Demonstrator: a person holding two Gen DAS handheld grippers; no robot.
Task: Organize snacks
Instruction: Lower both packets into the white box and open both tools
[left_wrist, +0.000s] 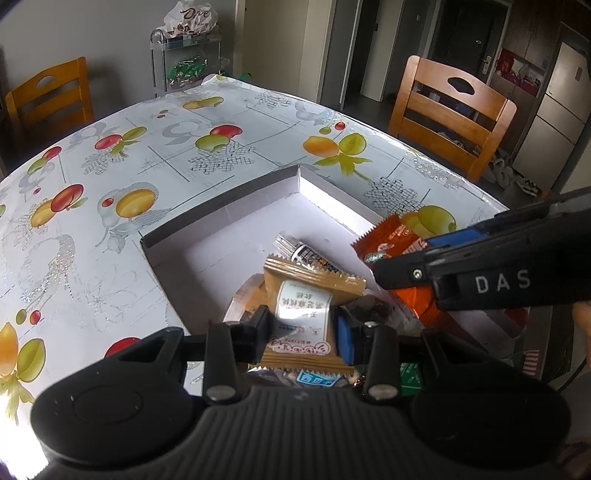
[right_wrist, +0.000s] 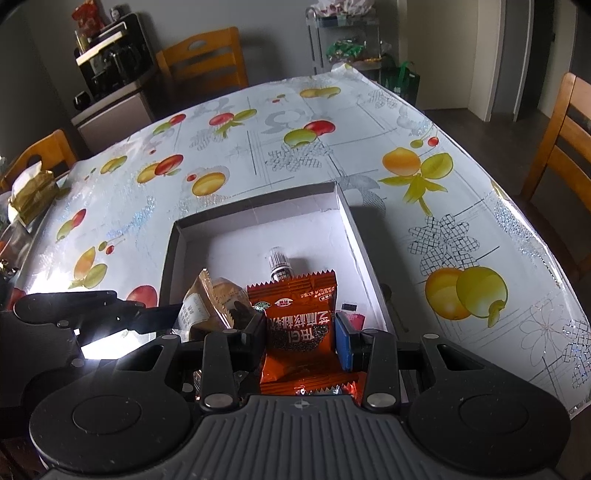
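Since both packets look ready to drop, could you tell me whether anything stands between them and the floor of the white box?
Nothing visible blocks either one. The left gripper holds the tan packet and the right gripper the orange packet above the white box, whose far half is bare beyond a small dark tube.

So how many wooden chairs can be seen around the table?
3 across both views: one wooden chair at the far left, one on the right side, and one at the left edge. Others may be out of frame.
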